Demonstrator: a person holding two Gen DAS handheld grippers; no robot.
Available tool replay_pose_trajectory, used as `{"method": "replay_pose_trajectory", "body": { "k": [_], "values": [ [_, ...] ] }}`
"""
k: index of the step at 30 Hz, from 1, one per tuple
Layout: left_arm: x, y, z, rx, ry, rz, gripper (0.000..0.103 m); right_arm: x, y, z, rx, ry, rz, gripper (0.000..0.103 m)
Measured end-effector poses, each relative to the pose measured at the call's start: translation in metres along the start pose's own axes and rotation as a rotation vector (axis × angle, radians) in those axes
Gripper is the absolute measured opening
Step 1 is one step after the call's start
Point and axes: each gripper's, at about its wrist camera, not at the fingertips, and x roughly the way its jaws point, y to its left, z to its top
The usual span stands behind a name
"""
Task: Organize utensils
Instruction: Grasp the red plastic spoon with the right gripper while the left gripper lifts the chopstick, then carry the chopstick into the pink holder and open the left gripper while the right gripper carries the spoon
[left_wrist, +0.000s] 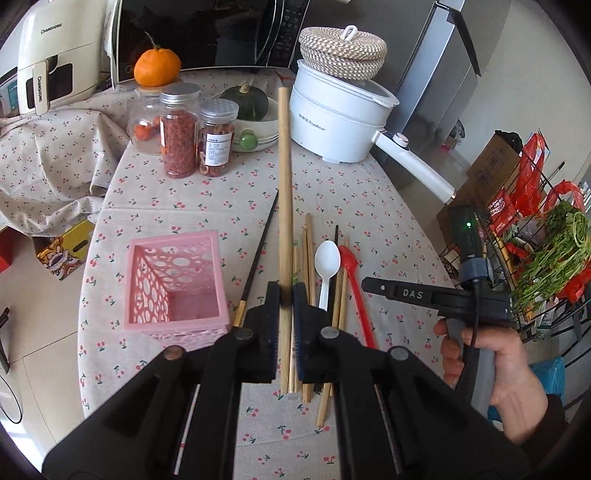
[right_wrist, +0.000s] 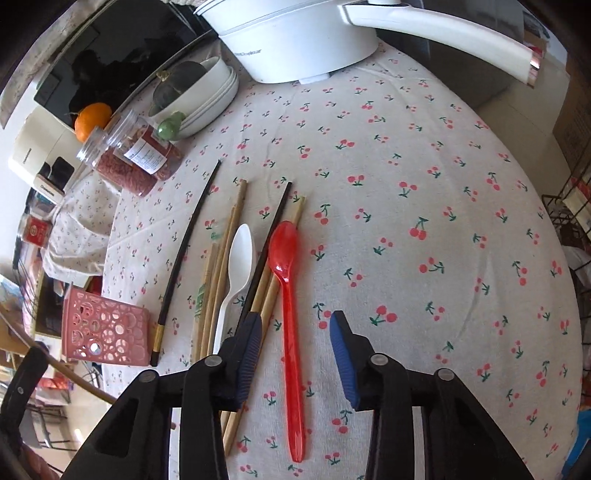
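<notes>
My left gripper (left_wrist: 286, 295) is shut on a bamboo chopstick (left_wrist: 284, 177) and holds it above the table, pointing away. A pink perforated basket (left_wrist: 173, 280) stands to its left, also in the right wrist view (right_wrist: 103, 332). On the cloth lie several bamboo chopsticks (right_wrist: 218, 273), two black chopsticks (right_wrist: 184, 251), a white spoon (right_wrist: 236, 269) and a red spoon (right_wrist: 290, 310). My right gripper (right_wrist: 295, 325) is open, its fingers either side of the red spoon's handle. It also shows in the left wrist view (left_wrist: 373, 284).
A white electric pot (left_wrist: 340, 114) with a long handle, jars (left_wrist: 181, 129), a bowl with a green squash (left_wrist: 255, 114) and an orange (left_wrist: 157, 66) stand at the back of the cherry-print tablecloth (right_wrist: 424, 221). A wire rack (left_wrist: 535, 240) with groceries is right.
</notes>
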Motion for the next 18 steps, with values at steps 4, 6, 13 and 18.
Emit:
{"method": "replay_pose_trajectory", "body": {
  "k": [4,6,13,18],
  "values": [
    [-0.005,0.013,-0.005,-0.010,-0.005,-0.005,0.008,0.018,0.015,0.008,-0.076,-0.005,-0.079,0.021],
    [-0.007,0.020,-0.006,-0.022,-0.002,-0.009,0.008,0.026,0.020,0.008,-0.108,0.000,-0.140,0.018],
    [-0.018,0.029,-0.010,-0.032,-0.024,-0.024,0.008,0.037,0.039,0.011,-0.201,-0.035,-0.219,0.008],
    [-0.037,0.027,-0.009,-0.022,-0.085,-0.025,0.008,0.029,0.037,0.012,-0.192,-0.073,-0.210,0.008]
  ]
}}
